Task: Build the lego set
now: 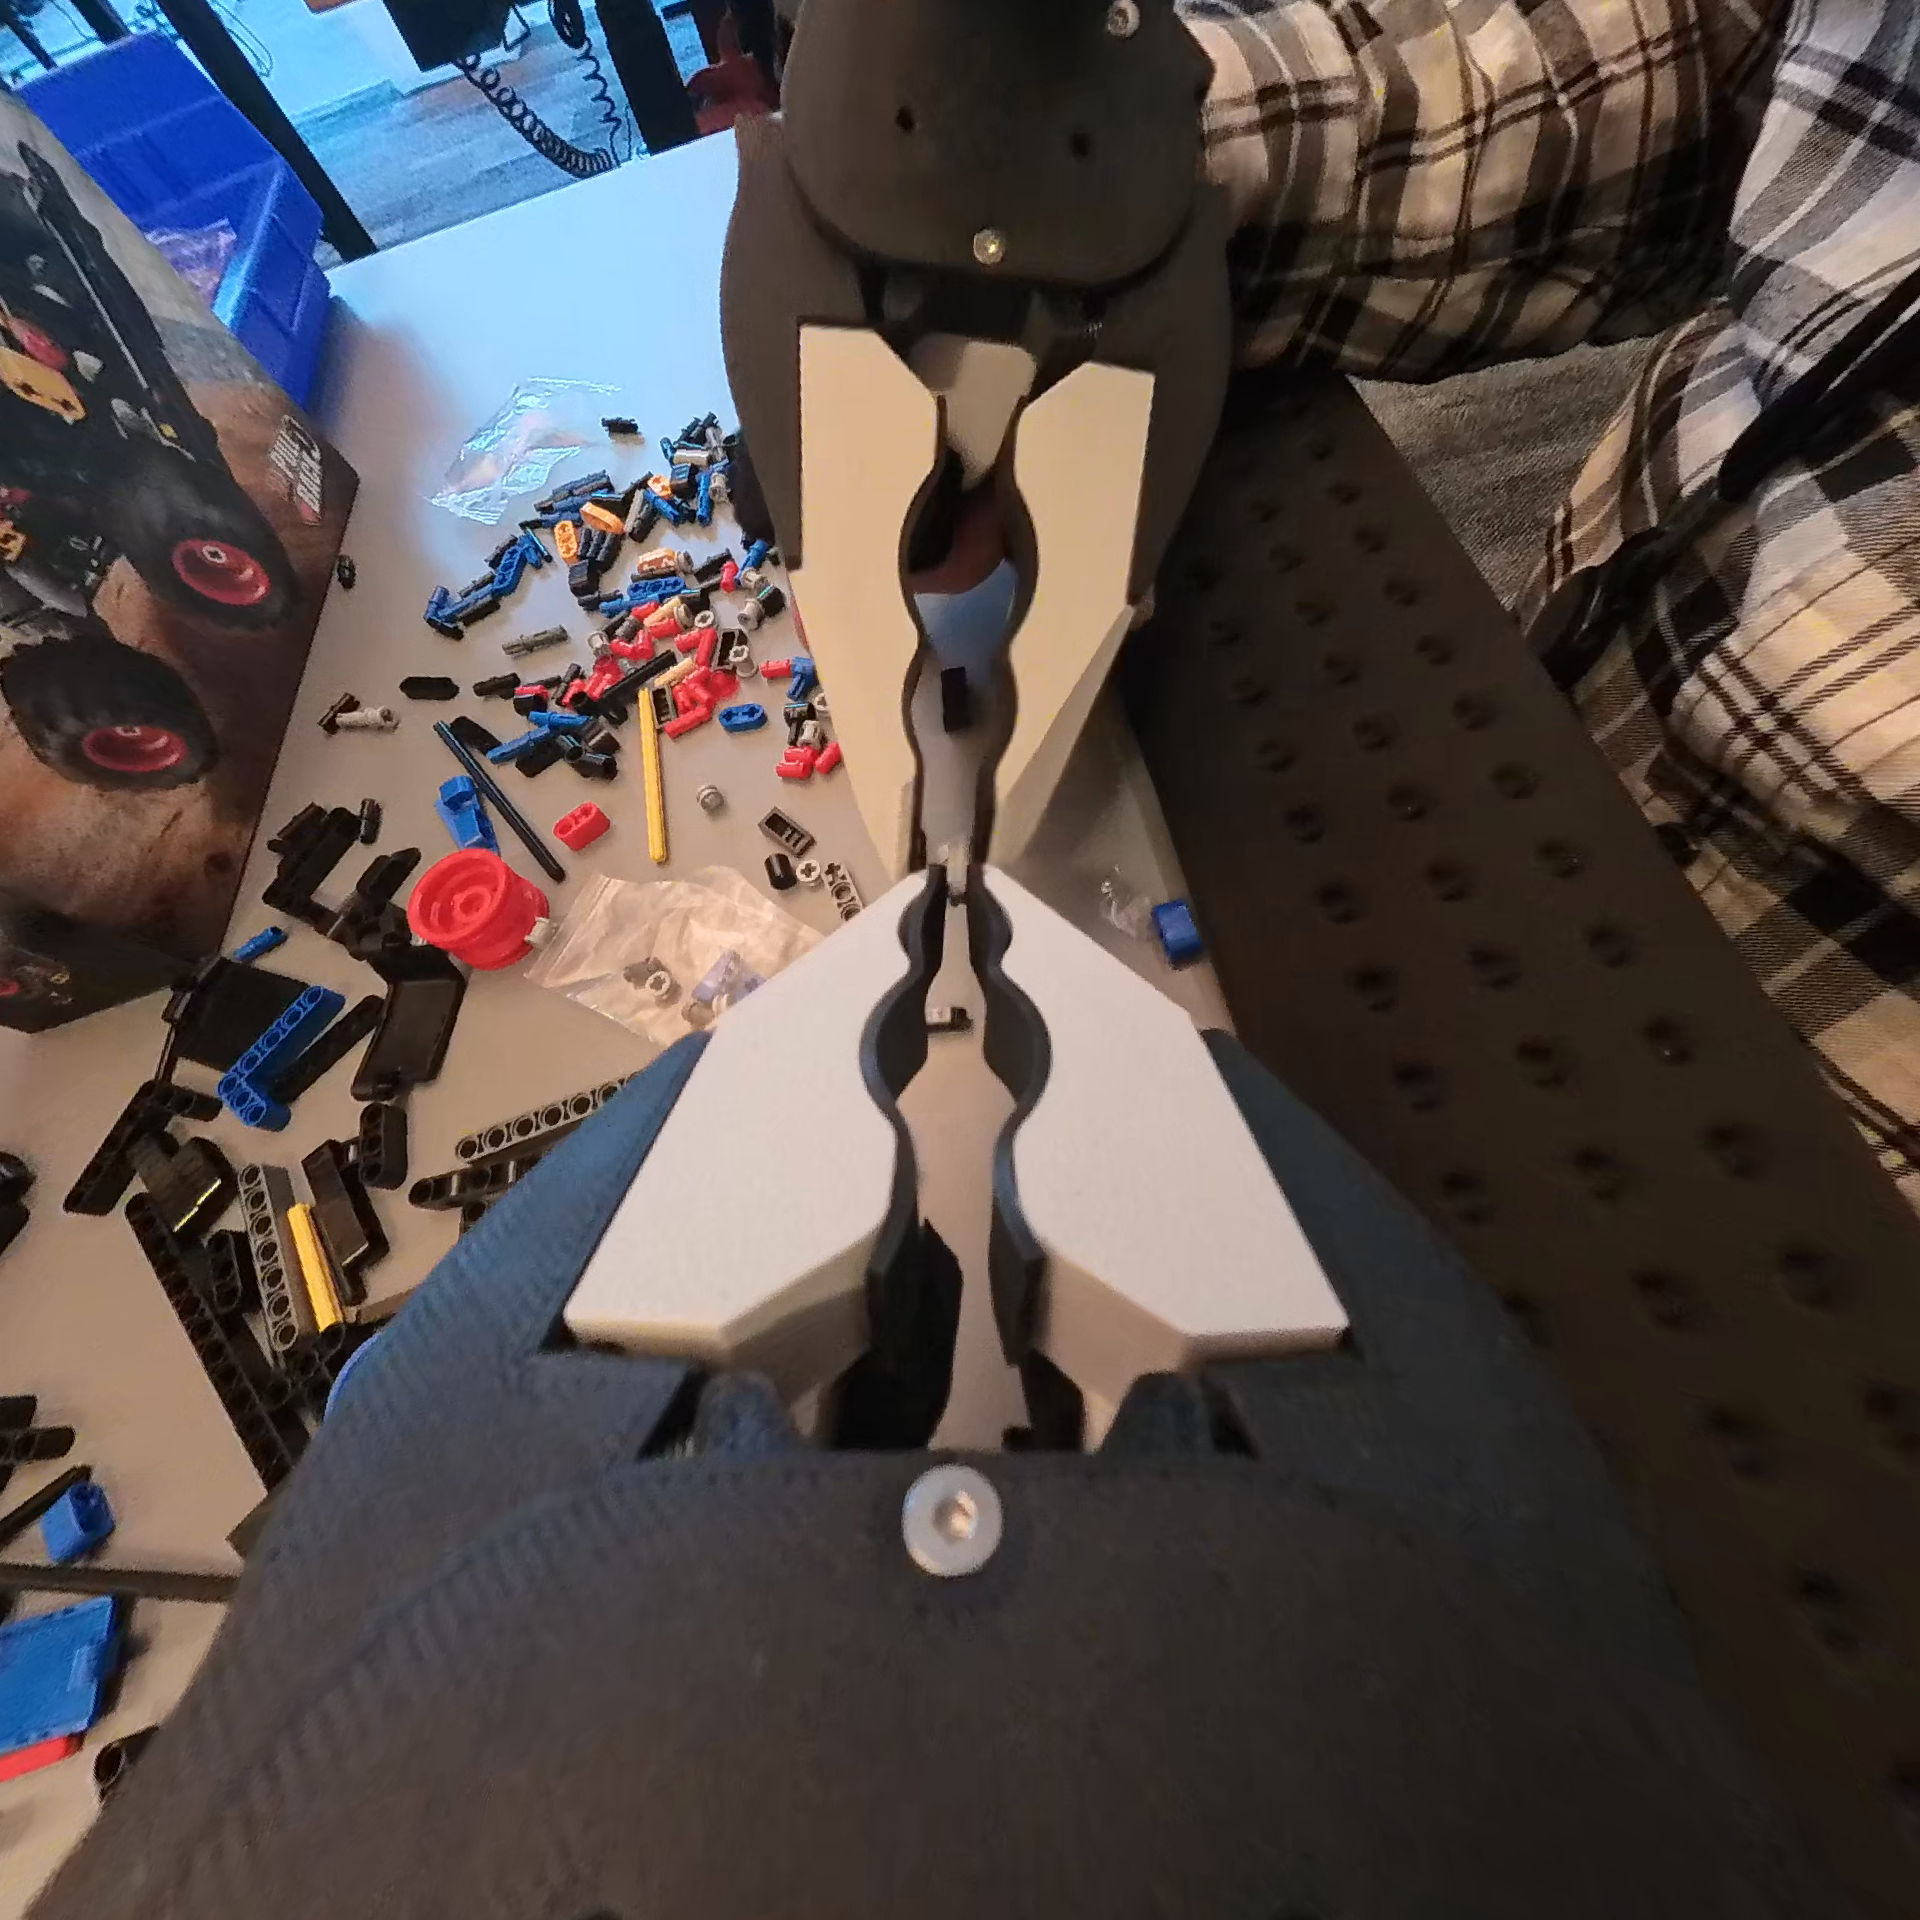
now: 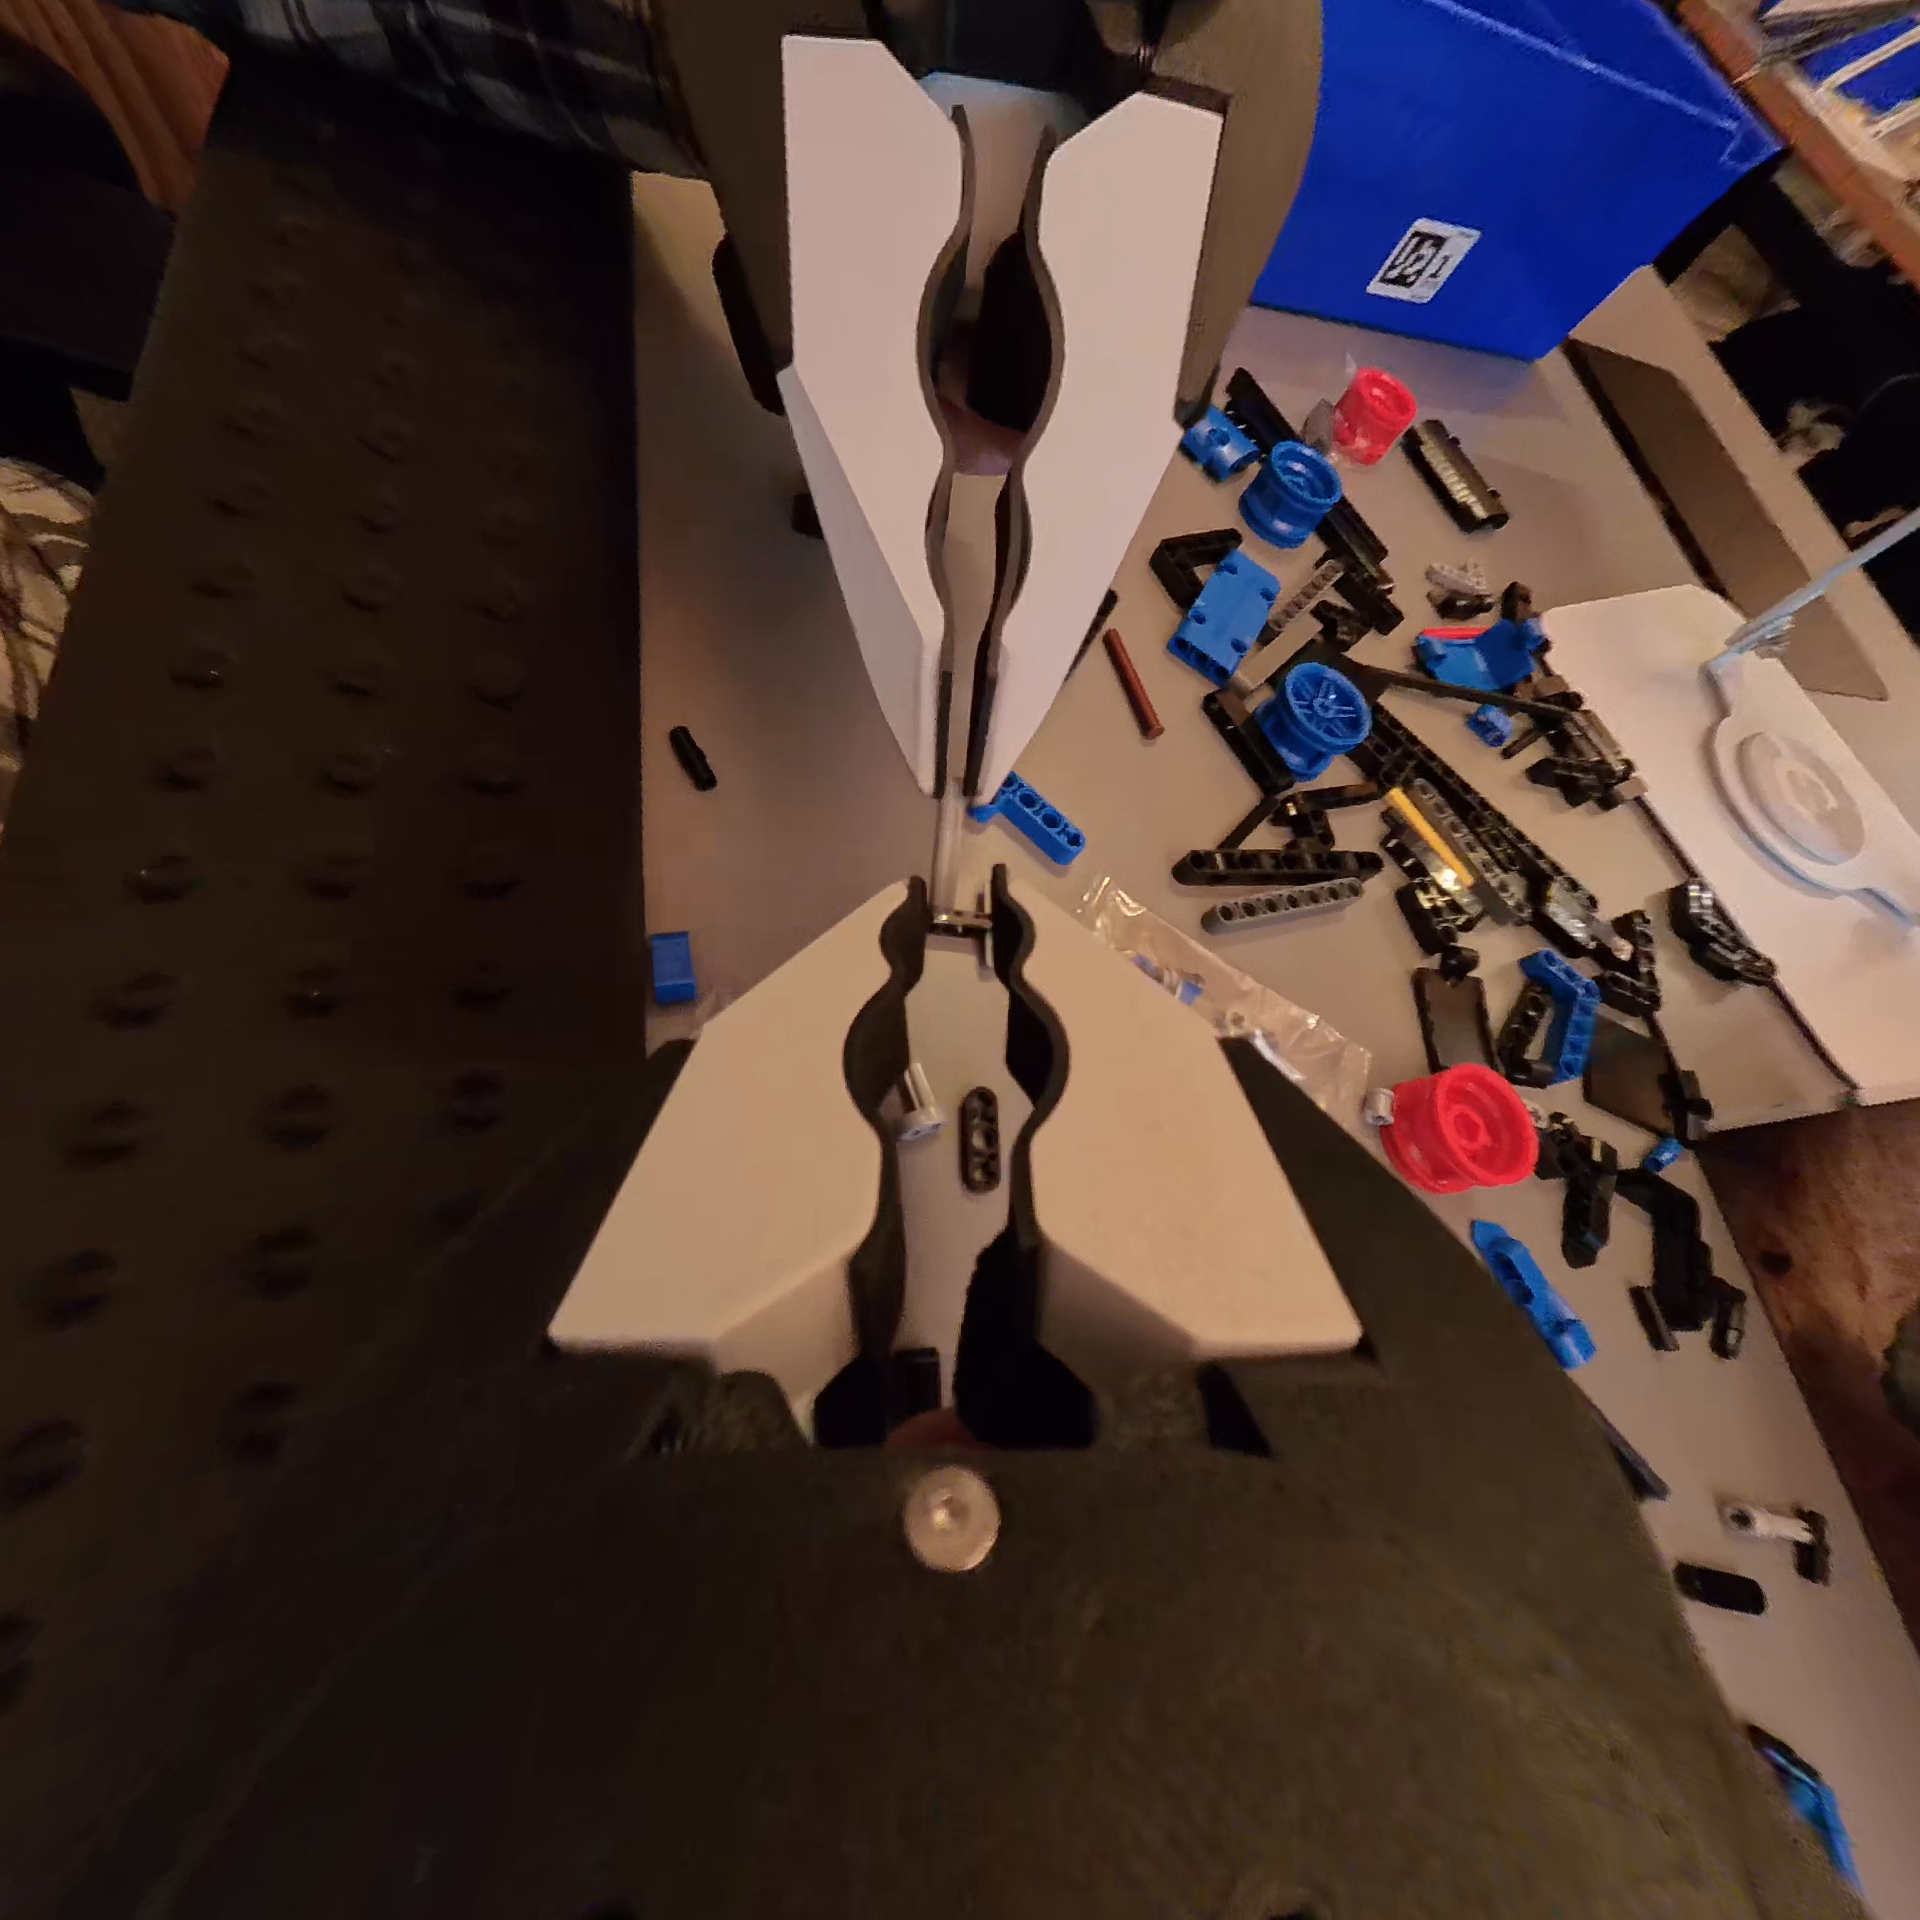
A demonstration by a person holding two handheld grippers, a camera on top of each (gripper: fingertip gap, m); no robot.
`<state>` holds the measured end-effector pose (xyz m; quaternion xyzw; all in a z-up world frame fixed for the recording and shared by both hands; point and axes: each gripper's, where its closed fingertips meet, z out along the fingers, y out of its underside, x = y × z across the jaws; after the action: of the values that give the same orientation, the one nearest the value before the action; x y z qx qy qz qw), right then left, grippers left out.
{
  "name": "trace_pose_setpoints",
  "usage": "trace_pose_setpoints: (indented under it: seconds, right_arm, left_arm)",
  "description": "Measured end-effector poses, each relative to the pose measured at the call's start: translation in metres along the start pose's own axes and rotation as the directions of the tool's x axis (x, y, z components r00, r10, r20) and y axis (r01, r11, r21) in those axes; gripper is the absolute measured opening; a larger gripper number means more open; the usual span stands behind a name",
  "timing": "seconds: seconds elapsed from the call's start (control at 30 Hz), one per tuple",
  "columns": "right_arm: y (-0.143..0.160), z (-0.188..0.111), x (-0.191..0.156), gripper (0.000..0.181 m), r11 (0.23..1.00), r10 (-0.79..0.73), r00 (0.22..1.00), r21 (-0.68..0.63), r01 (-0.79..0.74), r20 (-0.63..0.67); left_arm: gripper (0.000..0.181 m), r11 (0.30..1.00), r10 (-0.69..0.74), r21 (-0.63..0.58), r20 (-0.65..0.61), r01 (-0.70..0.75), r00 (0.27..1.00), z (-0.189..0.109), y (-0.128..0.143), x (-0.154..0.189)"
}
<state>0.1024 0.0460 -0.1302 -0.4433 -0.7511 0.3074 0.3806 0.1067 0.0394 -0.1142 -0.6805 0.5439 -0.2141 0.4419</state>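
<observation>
Both grippers met tip to tip above tabletop (image 1: 582, 312). Left gripper (image 1: 951, 894) clenched on small black pin (image 1: 953, 900); right gripper (image 2: 961, 920) clenched on thin grey axle (image 2: 948, 847). Loose parts lay left of red wheel (image 1: 473, 909). Advice: keep pieces coaxial, press slowly, avoid twisting.

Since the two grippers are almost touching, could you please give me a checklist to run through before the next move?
1. Left gripper holds the grey rod: ok, it sticks out of the closed tips.
2. Right gripper holds the small black piece: ok, it spans the tips.
3. Rod reaches the black piece: ok.
4. Rod seated in the piece: cannot tell.
5. Blue beam on the table clear of the tips: cannot tell.
</observation>
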Motion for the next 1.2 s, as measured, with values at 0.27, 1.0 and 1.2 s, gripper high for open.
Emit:
trace_pose_setpoints:
  seconds: [0.27, 1.0, 1.2]
  right_arm:
    - [-0.005, -0.003, 0.005, 0.003, 0.999, -0.034, 0.998, 0.022, 0.035, -0.05]
    - [-0.031, -0.022, 0.037, 0.003, 0.808, -0.577, 0.659, -0.22, 0.547, -0.482]
    - [-0.034, -0.025, 0.038, 0.02, 0.874, -0.464, 0.745, -0.11, 0.474, -0.48]
  left_arm:
    - [0.002, 1.0, -0.016, 0.019, 0.022, 0.016, 1.0, -0.002, -0.003, -0.004]
    - [0.003, 0.981, -0.13, 0.155, 0.098, 0.114, 0.987, -0.012, -0.024, -0.022]
    - [0.003, 0.977, -0.126, 0.185, 0.108, 0.105, 0.986, -0.016, -0.028, -0.024]
